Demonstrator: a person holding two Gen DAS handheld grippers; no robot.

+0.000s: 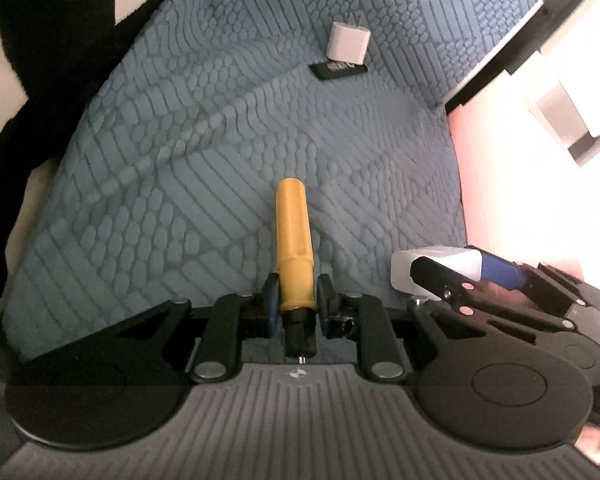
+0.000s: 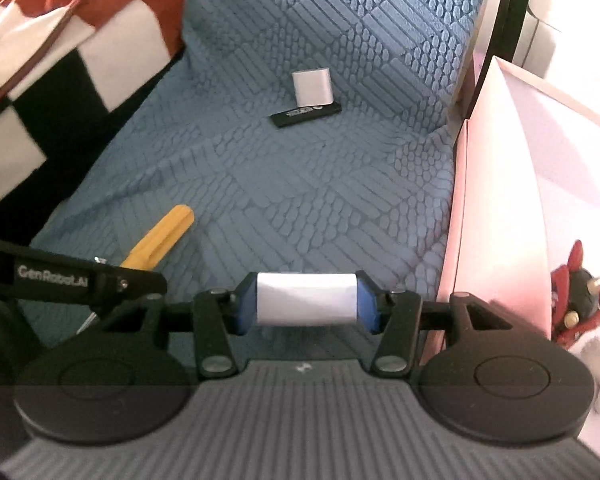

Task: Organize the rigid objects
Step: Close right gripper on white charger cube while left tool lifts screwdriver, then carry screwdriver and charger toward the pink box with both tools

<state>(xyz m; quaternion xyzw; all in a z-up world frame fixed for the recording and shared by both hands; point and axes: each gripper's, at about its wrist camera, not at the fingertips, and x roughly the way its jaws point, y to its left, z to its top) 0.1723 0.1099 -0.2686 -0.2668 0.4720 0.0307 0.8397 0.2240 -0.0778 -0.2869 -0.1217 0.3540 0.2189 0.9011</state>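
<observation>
Clamped on a yellow-handled tool (image 1: 294,248), the left gripper (image 1: 296,292) holds its two jaws tight against the lower part of the handle, whose rounded end points away from the camera over the blue textured cover (image 1: 180,140). The tool's dark neck sits back between the jaws, toward the gripper body. In the right wrist view the same yellow handle shows at the lower left, slanting up from behind the left gripper's black finger.

Further right, the right gripper (image 2: 306,300) is pressed onto a white block (image 2: 306,298), its blue pads (image 2: 247,304) flat against the block's two ends, so the block spans the gap crosswise above the cover. In the left wrist view this gripper and its white load appear at the lower right, close beside the left one.

Farther off on the cover lie a small white box (image 2: 313,87) and a flat black stick (image 2: 306,114), the box touching the stick's far edge.

A checked blanket (image 2: 60,40) of red, white and black bunches along the left edge of the cover. A pink box (image 2: 496,208) stands along the right edge, and a red and black toy (image 2: 576,292) sits beyond its wall.
</observation>
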